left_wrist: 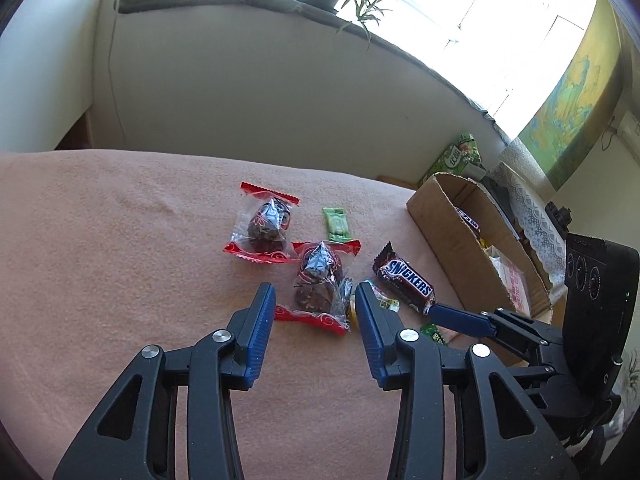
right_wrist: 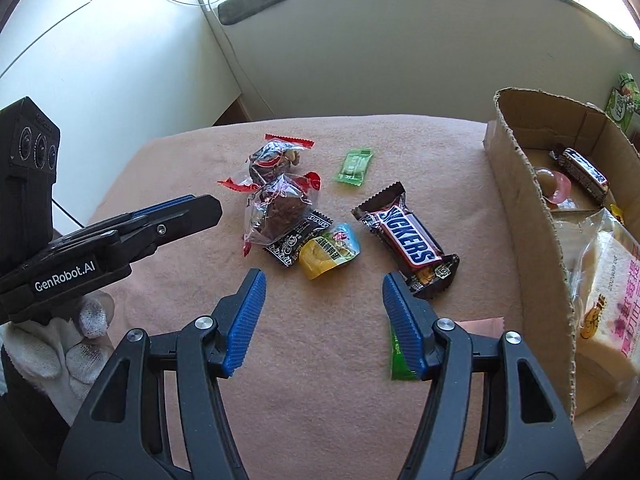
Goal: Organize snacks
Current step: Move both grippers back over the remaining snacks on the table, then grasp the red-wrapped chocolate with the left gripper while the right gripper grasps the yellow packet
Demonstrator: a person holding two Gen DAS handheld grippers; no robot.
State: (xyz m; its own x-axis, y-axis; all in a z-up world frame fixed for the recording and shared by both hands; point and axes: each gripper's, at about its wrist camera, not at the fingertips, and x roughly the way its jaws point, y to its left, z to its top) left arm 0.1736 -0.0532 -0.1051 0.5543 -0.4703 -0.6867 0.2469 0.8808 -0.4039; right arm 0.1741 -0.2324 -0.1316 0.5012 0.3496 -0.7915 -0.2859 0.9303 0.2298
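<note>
Blanket-covered surface (right_wrist: 320,400): two clear-wrapped cakes, far cake (right_wrist: 274,158) and near cake (right_wrist: 282,210), touching, left of centre. Small flat sachet (right_wrist: 353,166) to their right, apart. Dark sachet (right_wrist: 298,240) and jelly cup (right_wrist: 330,250) just near of the near cake, side by side. Snickers bar (right_wrist: 408,240) right of these. Cardboard box (right_wrist: 532,216) at right edge, holding a bread pack (right_wrist: 612,304) near and a second bar (right_wrist: 584,174) far.

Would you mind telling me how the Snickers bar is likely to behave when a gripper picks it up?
The Snickers bar looks like a firm block, so it should probably stay stiff. Its glossy wrapper may be slippery against the pads. Its crimped ends look floppy, so gripping its middle seems safer. It lies flat on the blanket and seems unlikely to roll.
</note>
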